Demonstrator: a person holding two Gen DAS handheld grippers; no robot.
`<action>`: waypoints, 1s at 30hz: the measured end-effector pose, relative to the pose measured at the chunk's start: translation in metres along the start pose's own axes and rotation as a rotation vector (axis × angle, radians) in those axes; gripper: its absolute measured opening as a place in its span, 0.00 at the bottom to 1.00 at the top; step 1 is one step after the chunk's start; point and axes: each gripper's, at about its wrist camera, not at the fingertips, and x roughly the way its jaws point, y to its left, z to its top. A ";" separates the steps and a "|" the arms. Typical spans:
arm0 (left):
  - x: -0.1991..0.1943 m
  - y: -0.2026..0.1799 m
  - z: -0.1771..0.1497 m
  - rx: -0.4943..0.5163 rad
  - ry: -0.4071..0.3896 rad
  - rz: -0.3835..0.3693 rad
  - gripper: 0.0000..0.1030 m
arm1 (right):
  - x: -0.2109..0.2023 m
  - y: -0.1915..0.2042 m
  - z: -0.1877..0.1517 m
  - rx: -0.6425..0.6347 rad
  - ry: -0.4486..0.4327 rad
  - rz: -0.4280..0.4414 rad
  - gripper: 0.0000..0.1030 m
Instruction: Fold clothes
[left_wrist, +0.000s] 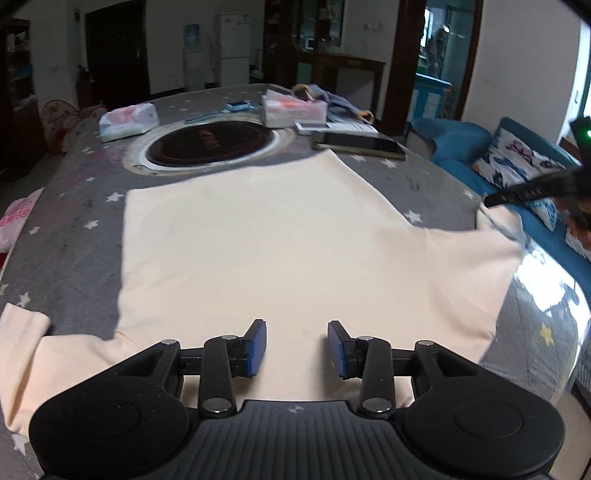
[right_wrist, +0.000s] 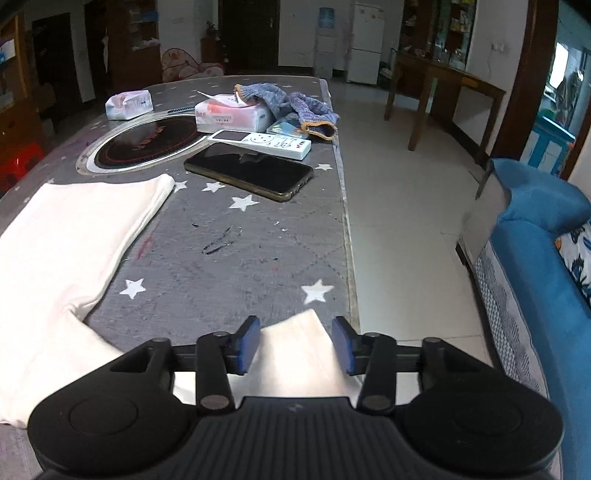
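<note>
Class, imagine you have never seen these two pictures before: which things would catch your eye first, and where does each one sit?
The big cream shirt spread flat across the grey star-patterned table, one sleeve reaching its right edge. Behind it lies a round black hotplate set into the tabletop, with a dark phone beside it. The open left gripper fills the foreground.

Left gripper (left_wrist: 296, 349) sits bottom centre of its frame, jaws parted. Right gripper (right_wrist: 295, 346) likewise, jaws apart, apparently gripping nothing.
</note>
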 end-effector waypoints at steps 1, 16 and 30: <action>0.001 -0.001 -0.001 0.004 0.003 0.003 0.39 | 0.003 0.000 0.000 0.001 0.003 -0.001 0.44; 0.002 -0.004 -0.006 0.024 -0.006 0.010 0.45 | -0.001 -0.018 0.000 0.101 -0.084 -0.147 0.13; -0.031 0.033 -0.019 -0.094 -0.069 0.093 0.46 | -0.007 0.014 -0.015 0.023 -0.008 -0.057 0.34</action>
